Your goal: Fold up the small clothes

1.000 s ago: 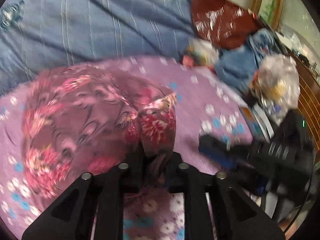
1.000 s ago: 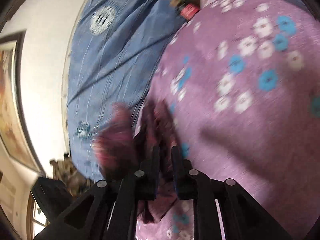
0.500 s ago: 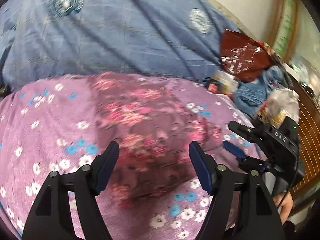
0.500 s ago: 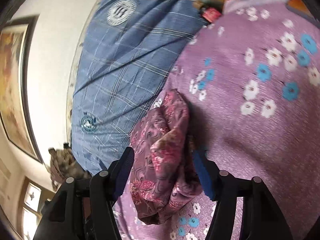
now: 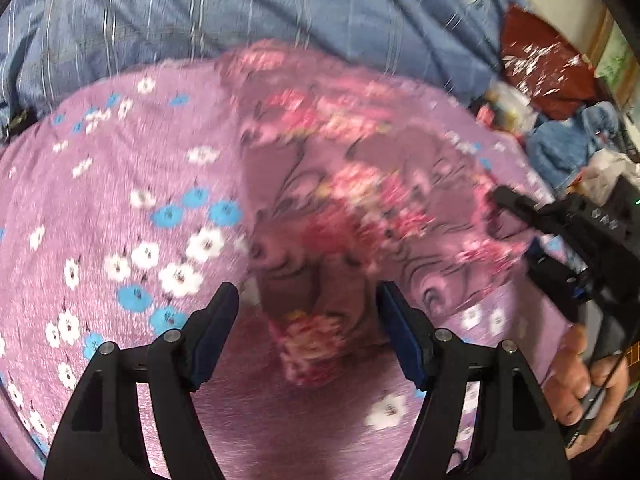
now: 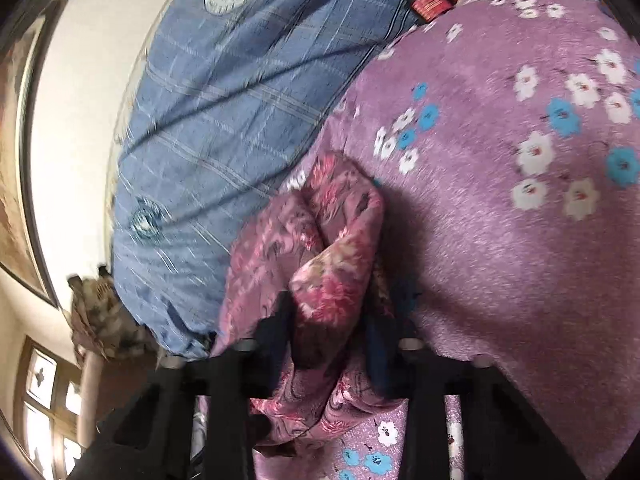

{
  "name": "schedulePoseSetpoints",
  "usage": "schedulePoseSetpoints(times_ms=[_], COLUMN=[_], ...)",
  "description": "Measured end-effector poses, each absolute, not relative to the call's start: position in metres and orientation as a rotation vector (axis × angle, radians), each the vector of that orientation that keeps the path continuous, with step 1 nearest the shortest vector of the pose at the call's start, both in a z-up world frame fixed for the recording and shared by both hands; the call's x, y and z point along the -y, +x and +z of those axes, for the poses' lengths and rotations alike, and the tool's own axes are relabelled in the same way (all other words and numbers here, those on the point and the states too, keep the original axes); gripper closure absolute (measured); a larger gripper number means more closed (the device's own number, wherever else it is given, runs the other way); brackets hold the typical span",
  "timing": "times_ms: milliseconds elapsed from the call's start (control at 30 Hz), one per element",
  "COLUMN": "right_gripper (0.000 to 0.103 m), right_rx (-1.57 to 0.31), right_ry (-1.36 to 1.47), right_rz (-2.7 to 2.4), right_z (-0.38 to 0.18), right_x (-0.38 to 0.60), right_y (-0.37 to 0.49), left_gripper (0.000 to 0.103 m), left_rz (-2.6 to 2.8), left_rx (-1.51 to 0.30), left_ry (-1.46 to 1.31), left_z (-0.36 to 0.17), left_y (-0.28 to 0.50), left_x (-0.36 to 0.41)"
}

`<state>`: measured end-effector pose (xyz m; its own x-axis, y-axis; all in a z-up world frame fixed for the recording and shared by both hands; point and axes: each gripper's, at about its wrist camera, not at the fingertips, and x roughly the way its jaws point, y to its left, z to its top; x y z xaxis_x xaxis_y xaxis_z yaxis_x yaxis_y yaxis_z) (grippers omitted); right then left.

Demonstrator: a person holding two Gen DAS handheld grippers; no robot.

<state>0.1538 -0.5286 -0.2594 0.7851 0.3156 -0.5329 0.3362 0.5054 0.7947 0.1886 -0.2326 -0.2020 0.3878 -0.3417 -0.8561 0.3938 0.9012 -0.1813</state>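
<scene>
Now the left gripper (image 5: pixel 306 322) has let the garment (image 5: pixel 360 208) go, fingers wide; the right gripper (image 6: pixel 328 332) is closing on its bunched edge, ready for another fold.

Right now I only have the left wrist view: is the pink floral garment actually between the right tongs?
Observer: Yes. In the right wrist view a bunched fold of the pink floral garment fills the gap of the right tongs, whose jaws are closing.
Operator: Is that fold flat?
Observer: No, it stands humped above the purple flowered blanket.
Operator: What's past that side of the bed?
Observer: A white wall with a dark-framed picture.
</scene>
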Motion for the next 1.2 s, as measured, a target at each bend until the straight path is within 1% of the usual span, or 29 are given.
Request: schedulePoseSetpoints(times_ms=[67,167,267,333,467,533,700,767,833,900,967,1067,1100,1200], right_gripper=[0.084,0.086,0.086,0.086,0.087,0.087,0.074,0.069,0.068,0.068,0.068,0.070,0.074,0.080], right_rx=[-0.683,-0.630,-0.600,-0.640,-0.852,-0.849,-0.843,-0.788,-0.715,-0.624,-0.593,-0.622,-0.643,-0.708], right_ry=[1.031,0.952,0.993,1.046,1.043,1.073,1.049,1.003,0.931,0.903,0.893,0.867,0.860,0.847], right_rz=[-0.003,0.064,0.163,0.196,0.064,0.086,0.066,-0.008,-0.075,-0.071,-0.028,0.046,0.063,0.077], right_z=[-0.253,-0.234,-0.229,-0.241,-0.276,-0.278,-0.263,-0.250,-0.234,-0.219,-0.212,-0.210,-0.212,-0.220], right_x=[0.524,0.514,0.511,0.514,0.519,0.523,0.530,0.537,0.541,0.541,0.538,0.523,0.517,0.503], right_y=[0.154,0.150,0.143,0.140,0.147,0.146,0.141,0.131,0.125,0.119,0.121,0.137,0.142,0.155], left_gripper=[0.031,0.031,0.031,0.031,0.031,0.031,0.031,0.031,0.031,0.031,0.031,0.031,0.031,0.031], left_rz=[-0.474,-0.479,-0.482,-0.481,-0.467,-0.453,-0.429,-0.423,-0.421,-0.420,-0.418,-0.419,-0.419,-0.416], left_rx=[-1.104,-1.102,-1.056,-1.028,-1.017,-1.042,-1.040,-1.028,-1.021,-1.015,-1.008,-0.995,-0.991,-0.978], left_ry=[0.009,-0.016,-0.027,-0.045,-0.028,-0.005,0.062,0.083,0.102,0.115,0.131,0.156,0.164,0.184], left_z=[-0.207,-0.200,-0.184,-0.174,-0.175,-0.184,-0.194,-0.193,-0.192,-0.192,-0.192,-0.191,-0.190,-0.190], left_y=[0.191,0.190,0.187,0.188,0.197,0.200,0.198,0.197,0.197,0.196,0.196,0.194,0.193,0.192], left_x=[0.226,0.221,0.214,0.210,0.213,0.221,0.234,0.236,0.238,0.240,0.241,0.243,0.243,0.246])
